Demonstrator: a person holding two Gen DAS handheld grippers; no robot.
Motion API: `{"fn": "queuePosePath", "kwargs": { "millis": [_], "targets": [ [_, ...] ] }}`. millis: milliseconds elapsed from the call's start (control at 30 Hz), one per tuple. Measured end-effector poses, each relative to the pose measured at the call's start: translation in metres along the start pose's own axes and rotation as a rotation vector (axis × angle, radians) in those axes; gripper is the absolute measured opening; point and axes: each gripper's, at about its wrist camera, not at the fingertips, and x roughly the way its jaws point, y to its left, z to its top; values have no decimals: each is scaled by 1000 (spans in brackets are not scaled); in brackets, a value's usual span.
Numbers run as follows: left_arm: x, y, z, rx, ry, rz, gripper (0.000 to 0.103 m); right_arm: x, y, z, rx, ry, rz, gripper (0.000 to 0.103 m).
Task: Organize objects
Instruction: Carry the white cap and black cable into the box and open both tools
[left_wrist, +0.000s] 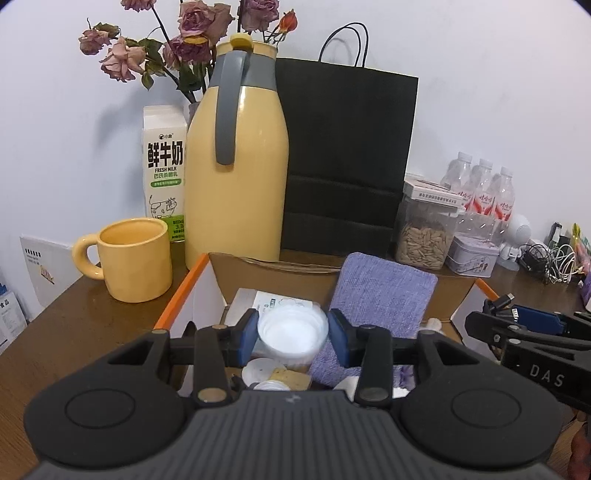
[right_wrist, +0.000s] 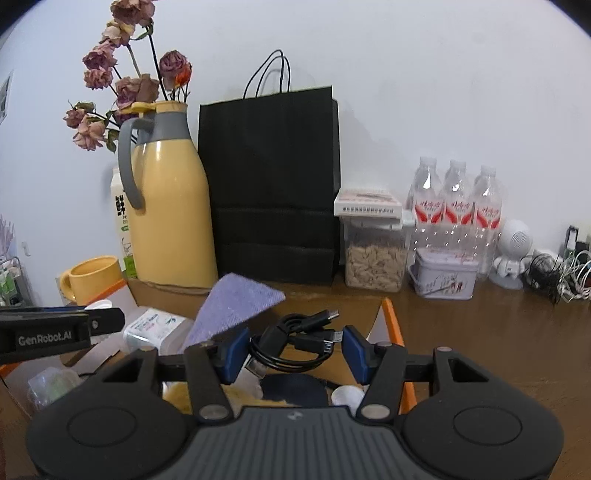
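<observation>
Soft, even indoor light fills both views, with faint shadows on the white wall (left_wrist: 480, 74) behind the black paper bag (left_wrist: 347, 158). Fisheye distortion bends and darkens the corners. The right wrist view is slightly blurred; a mild sheen shows on the yellow jug (left_wrist: 240, 177).

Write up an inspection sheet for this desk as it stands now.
Surface: brown table.
Job's things: cardboard box holding purple cloth, white cup, black cable.
Clutter: thermos, mug, milk carton, black bag, seed jar, bottles, tin.
Grippers: left gripper around cup; right gripper around cable.
Cables: tangle at right.
Surroundings: white wall.
</observation>
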Motion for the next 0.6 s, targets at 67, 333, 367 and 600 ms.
{"fn": "queuePosePath", "kwargs": {
  "millis": [67,333,367,600],
  "targets": [
    [-4,1,-1,8,-13,-5,73,0,0,-1,0,7,5,55],
    [-16,8,3,-27,-39,18,103,-12,0,-1,4,-16,9,103],
    [-16,8,3,-25,-36,20,103,-13,0,0,7,-16,10,103],
    [-18,10,3,-19,-17,4,103,-17,1,0,8,-12,7,103]
  ]
}}
